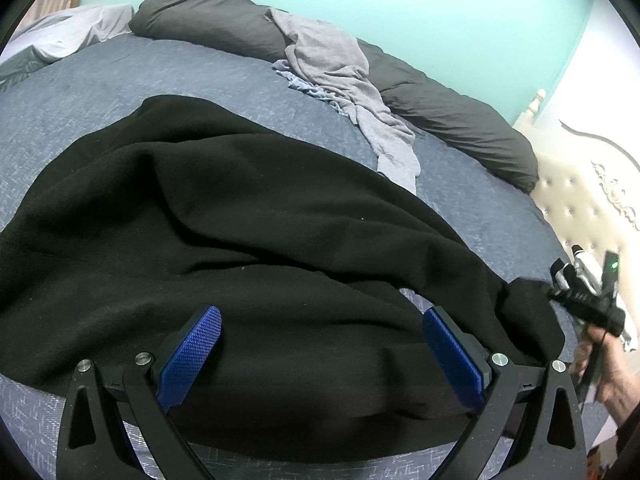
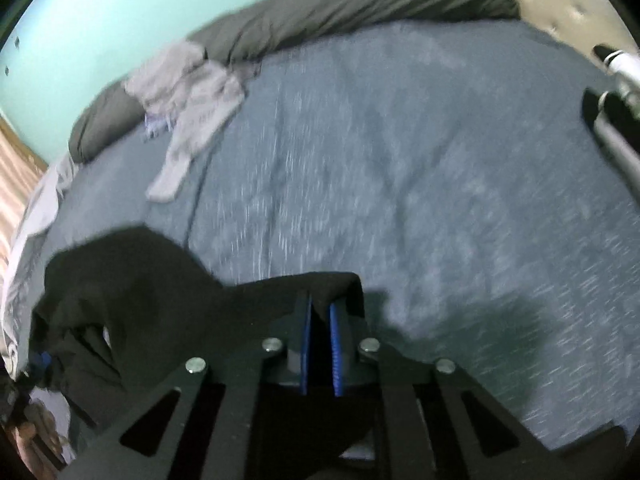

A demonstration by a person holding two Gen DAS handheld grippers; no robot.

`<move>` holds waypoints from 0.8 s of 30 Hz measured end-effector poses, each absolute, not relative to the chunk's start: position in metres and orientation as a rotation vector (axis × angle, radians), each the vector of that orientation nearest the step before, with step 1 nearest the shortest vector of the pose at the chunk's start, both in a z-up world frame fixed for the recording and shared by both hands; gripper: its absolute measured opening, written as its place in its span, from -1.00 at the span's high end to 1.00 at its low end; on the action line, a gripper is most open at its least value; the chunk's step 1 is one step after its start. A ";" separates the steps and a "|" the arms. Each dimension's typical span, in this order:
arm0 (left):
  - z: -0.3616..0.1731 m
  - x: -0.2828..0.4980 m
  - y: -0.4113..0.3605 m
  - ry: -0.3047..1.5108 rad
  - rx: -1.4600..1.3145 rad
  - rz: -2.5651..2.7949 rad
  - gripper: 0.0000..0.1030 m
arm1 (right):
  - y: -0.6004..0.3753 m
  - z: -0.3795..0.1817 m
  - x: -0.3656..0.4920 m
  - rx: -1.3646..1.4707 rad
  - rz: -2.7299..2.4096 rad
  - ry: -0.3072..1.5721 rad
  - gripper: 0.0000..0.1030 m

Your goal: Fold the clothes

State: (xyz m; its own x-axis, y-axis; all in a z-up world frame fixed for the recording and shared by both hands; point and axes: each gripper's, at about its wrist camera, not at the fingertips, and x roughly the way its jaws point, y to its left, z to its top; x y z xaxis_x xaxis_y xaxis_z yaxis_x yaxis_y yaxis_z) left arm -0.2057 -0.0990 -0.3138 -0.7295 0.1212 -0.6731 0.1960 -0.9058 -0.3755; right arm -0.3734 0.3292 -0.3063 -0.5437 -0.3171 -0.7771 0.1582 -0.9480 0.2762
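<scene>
Our right tool (image 2: 320, 320) is clamped on an edge of the black garment (image 1: 224, 216); our left tool (image 1: 320, 344) hovers wide open above it, holding nothing. The garment sprawls rumpled across the bed (image 1: 80, 92). We judge folding just starting; next, the left must grip an edge too.

Open blue-grey quilted bed cover (image 2: 400, 160) fills the right wrist frame's centre and right. A crumpled pale grey garment (image 1: 340, 80) and long dark grey bolster (image 1: 460, 120) block the upper edge.
</scene>
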 end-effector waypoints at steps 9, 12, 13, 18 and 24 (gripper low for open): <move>-0.316 -0.206 -0.097 0.657 1.150 -2.808 -0.99 | 0.389 -0.231 -0.395 1.154 -2.763 -0.296 0.87; -0.316 -0.207 -0.096 0.650 1.152 -2.809 -0.99 | 0.403 -0.210 -0.405 1.135 -2.807 -0.263 0.87; -0.316 -0.207 -0.096 0.647 1.153 -2.809 -0.99 | 0.407 -0.204 -0.409 1.129 -2.821 -0.250 0.87; -0.318 -0.208 -0.093 0.633 1.155 -2.811 -0.99 | 0.428 -0.195 -0.422 1.156 -2.891 -0.238 0.87; -0.321 -0.209 -0.092 0.621 1.160 -2.808 -0.99 | 0.447 -0.209 -0.439 1.252 -2.918 -0.267 0.87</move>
